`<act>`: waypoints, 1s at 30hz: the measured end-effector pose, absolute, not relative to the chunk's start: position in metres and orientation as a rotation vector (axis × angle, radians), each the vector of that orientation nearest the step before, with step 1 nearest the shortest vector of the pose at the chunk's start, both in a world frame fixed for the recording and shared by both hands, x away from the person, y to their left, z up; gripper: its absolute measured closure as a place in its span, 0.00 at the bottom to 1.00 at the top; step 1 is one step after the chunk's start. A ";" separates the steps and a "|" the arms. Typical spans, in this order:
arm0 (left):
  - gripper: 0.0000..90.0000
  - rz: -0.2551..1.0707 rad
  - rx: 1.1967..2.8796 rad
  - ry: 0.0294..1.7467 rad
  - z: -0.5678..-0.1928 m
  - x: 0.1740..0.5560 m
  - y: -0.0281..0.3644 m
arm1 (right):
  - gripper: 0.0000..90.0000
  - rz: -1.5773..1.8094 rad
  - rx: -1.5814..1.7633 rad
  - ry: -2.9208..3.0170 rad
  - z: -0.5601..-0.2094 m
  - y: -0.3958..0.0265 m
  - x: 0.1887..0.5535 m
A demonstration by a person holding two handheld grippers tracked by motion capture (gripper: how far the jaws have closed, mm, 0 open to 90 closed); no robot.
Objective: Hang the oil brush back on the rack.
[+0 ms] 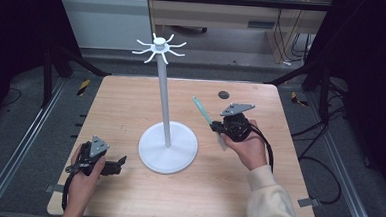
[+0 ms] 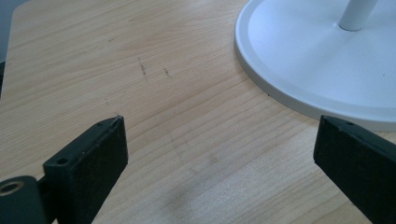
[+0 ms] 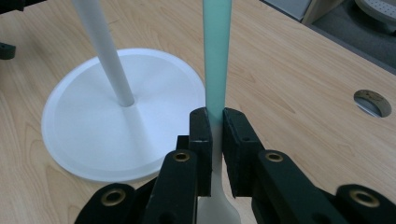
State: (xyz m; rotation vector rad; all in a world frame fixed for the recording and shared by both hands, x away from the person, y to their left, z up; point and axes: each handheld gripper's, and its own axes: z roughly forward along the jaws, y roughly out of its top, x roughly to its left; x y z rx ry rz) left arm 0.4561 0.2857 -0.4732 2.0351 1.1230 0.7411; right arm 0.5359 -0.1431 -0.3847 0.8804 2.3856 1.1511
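Note:
A white stand rises from a round base [image 1: 168, 147] at the table's middle; its pole [image 1: 164, 97] ends in a crown of hooks [image 1: 159, 46]. My right gripper [image 1: 216, 128], just right of the base, is shut on a slim utensil [image 1: 201, 109] with a pale green handle and a white end. In the right gripper view the jaws [image 3: 215, 116] clamp the utensil [image 3: 217, 46] where green meets white, and the handle points away beside the pole [image 3: 102, 51]. My left gripper [image 1: 120, 162] rests open left of the base, with bare wood between its jaws [image 2: 219, 128].
The wooden table [image 1: 131, 100] has a small round hole [image 1: 224, 94] near its far edge, right of the pole. The base rim [image 2: 303, 60] lies close ahead of the left gripper. Dark frame rails and cables surround the table.

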 end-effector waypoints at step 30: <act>0.03 0.747 2.036 1.127 -0.473 0.457 0.287 | 0.92 1.487 0.856 2.215 -0.355 -0.141 0.509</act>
